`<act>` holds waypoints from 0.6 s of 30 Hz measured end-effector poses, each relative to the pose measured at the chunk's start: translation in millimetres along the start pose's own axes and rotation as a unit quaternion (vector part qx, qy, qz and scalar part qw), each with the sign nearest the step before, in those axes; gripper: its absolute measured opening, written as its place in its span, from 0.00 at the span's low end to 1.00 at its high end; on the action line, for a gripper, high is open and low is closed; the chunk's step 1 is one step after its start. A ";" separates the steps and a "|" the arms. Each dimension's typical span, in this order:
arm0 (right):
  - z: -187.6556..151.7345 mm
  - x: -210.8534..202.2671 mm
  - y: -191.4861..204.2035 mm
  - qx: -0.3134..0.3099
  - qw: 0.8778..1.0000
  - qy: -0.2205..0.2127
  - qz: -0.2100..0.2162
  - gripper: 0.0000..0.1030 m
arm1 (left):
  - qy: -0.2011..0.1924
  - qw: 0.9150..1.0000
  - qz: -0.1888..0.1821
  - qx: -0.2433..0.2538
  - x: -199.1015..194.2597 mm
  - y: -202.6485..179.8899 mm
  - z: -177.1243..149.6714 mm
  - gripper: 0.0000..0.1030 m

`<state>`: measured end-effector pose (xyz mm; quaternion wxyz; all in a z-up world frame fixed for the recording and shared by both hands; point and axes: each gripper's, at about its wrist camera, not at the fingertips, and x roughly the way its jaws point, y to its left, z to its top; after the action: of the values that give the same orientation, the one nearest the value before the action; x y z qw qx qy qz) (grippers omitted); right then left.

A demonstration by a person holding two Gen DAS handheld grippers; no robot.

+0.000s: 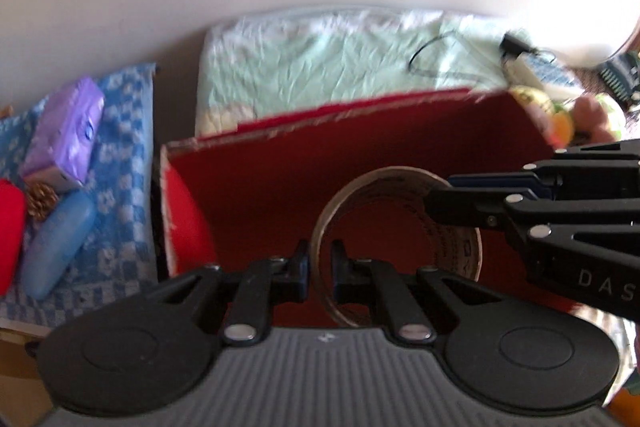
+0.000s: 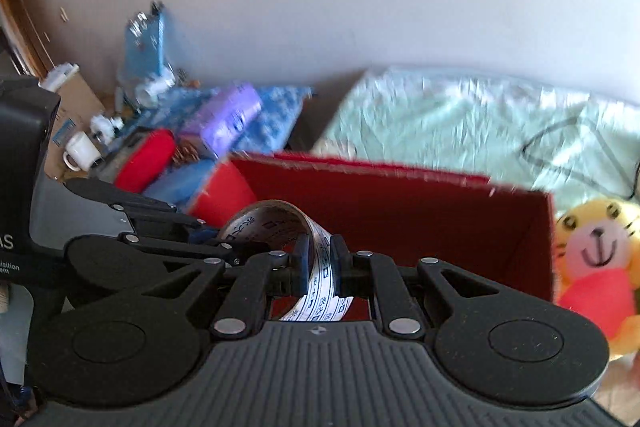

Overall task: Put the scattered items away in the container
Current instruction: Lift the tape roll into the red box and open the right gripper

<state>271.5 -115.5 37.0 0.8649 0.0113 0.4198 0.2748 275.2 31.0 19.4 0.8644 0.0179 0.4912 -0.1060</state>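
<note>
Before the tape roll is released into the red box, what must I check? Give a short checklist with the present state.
1. Left hand-held gripper shut on the tape roll wall: ok.
2. Right hand-held gripper shut on the roll: ok.
3. Roll is over the red box opening: ok.
4. Box floor under the roll is free: cannot tell.
5. Plush toy stays outside the box: ok.
6. Picture sharp enough to judge height: not ok.

We hold the tape roll [image 1: 396,247] over the box [image 1: 360,163]. The bed [image 1: 340,67] lies behind it; the plush toy [image 2: 600,259] sits to its right.
</note>
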 end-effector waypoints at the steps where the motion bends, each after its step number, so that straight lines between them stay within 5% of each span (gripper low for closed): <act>1: 0.2 9.8 -4.9 0.003 1.000 0.010 0.004 0.11 | 0.010 1.000 0.006 -0.001 8.6 1.3 1.0 0.04; 10: 4.5 77.7 -41.6 0.072 0.991 0.108 0.027 0.10 | 0.094 0.994 0.049 -0.019 58.0 6.6 9.3 0.07; 14: 8.0 92.8 -42.1 0.075 0.989 0.125 0.014 0.09 | 0.102 0.993 0.054 -0.025 59.6 9.5 11.8 0.25; 18: 10.1 101.1 -40.9 0.080 0.989 0.123 0.023 0.09 | 0.084 0.995 0.051 -0.021 44.6 8.7 9.3 0.26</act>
<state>348.1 -99.1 -39.5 0.7965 0.0563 0.5435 0.2590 306.8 30.9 -14.5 0.8247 0.0336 0.5623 -0.0498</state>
